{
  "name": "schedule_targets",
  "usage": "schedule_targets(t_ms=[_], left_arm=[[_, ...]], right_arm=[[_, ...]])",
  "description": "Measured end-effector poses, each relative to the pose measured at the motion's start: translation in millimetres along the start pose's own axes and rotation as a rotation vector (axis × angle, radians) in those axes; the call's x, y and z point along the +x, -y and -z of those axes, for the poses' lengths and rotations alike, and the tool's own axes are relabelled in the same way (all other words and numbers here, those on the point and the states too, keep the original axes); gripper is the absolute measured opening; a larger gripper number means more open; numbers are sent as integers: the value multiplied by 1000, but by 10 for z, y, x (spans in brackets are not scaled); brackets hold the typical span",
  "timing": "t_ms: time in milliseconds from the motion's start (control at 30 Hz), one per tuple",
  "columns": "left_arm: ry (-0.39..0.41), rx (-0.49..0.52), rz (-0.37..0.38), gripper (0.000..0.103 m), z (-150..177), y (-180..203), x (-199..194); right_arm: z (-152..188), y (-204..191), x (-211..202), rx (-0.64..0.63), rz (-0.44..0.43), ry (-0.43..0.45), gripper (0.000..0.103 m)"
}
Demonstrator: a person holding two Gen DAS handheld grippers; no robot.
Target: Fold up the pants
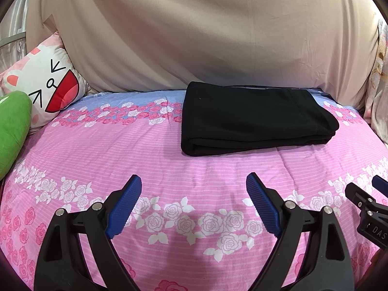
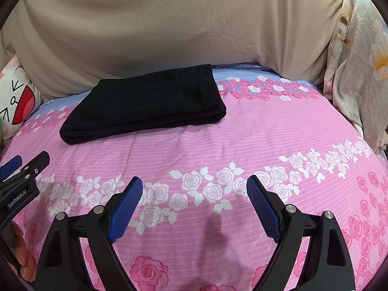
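- Pink bedspread (image 1: 97,150) printed with bands of white and pink roses covers the bed; its far strip is blue.
- Beige sheet (image 1: 194,36) hangs behind the bed and fills the upper part of both views.
- Cartoon cushion (image 1: 46,82) with a red open mouth lies at 10 o'clock in the left wrist view, touching a green plush item (image 1: 12,131) at 9 o'clock.
- Pale floral blanket (image 2: 359,60) is bunched at 2 o'clock in the right wrist view.
- Black pants (image 1: 254,118), folded into a flat rectangle, lie on the far part of the bedspread: at 1 o'clock in the left wrist view, at 11 o'clock in the right wrist view.
- Left gripper (image 1: 194,203) hovers over the near bedspread, jaws spread wide, nothing between its blue pads (image 1: 123,208); it is well apart from the pants.
- Right gripper (image 2: 194,203) likewise stands wide and empty, well short of the pants.
- Fingers (image 2: 20,254) of the person's hand show at 8 o'clock in the right wrist view.
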State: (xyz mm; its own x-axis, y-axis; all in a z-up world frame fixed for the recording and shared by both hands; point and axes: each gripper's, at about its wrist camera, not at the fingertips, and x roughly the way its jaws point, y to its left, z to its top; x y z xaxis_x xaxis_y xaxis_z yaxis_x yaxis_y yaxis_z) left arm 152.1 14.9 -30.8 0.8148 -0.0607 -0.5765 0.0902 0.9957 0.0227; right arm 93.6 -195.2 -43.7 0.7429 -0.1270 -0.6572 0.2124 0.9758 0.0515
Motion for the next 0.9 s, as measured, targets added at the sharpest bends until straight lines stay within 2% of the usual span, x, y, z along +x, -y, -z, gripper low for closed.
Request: schedule_targets(t_ms=[267, 333, 900], left_arm=[[2, 3, -1, 87, 1, 5, -8], [3, 4, -5, 93, 0, 3, -14], [8, 22, -11, 93, 10, 36, -21]], right_arm=[[2, -3, 1, -1, 0, -1, 86], [3, -6, -1, 0, 1, 0, 86], [2, -7, 3, -1, 1, -1, 86]])
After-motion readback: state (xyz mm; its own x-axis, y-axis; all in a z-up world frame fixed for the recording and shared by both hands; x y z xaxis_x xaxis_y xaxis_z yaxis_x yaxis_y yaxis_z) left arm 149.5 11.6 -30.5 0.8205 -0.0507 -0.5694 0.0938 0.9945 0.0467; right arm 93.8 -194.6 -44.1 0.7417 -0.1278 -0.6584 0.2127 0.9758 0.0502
